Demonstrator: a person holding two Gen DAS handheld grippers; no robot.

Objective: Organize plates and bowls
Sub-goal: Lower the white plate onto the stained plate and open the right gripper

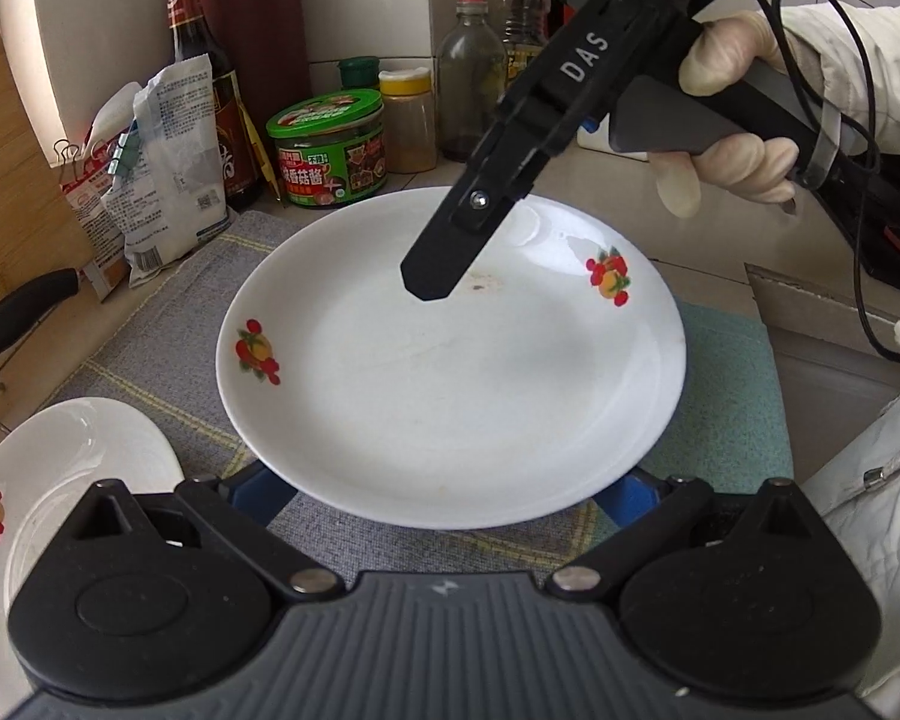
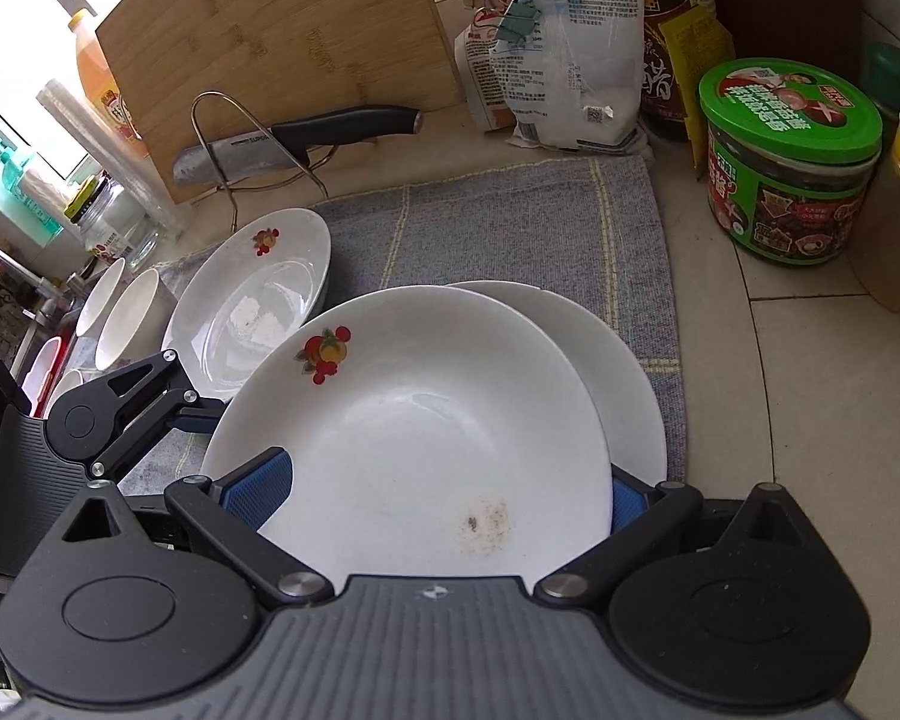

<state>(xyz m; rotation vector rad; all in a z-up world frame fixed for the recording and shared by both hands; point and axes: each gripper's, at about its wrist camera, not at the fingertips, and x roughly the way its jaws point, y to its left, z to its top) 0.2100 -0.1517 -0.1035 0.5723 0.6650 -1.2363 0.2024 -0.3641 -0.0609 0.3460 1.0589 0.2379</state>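
A glossy white round plate [image 1: 450, 372], shallow-dished with small red-and-orange fruit prints on its rim and a faint brown speckled stain inside, lies on top of a second plain white plate [image 2: 630, 372] that shows past its right edge in the right wrist view. Both sit on a grey woven cloth [image 2: 510, 228] crossed by thin yellow lines, spread over the pale tabletop [image 2: 810, 390].

A smaller plate [image 1: 60, 468] with the same fruit print sits to the left, tilted up beside white bowls [image 2: 126, 312]. At the back are a bamboo cutting board [image 2: 282, 42], a knife [image 2: 306, 138] with a black handle on a wire rack, crinkled plastic bags [image 1: 162, 168] and a green-lidded jar [image 1: 330, 150].

A hand [image 1: 732, 120] in a thin pale glove, with a white sleeve, grips the dark handle of the right hand-held gripper [image 2: 444, 495]. It slopes down from the upper right so its black finger hangs over the stained part of the plate. Its jaws are spread wide, and the plate's rim lies between the ribbed blue pads [image 2: 258, 492]. Whether they press it cannot be told.

The left hand-held gripper [image 1: 444, 492] comes level from the opposite side. It is also spread wide, its blue pads partly hidden by the plate's near rim. Contact there is unclear.
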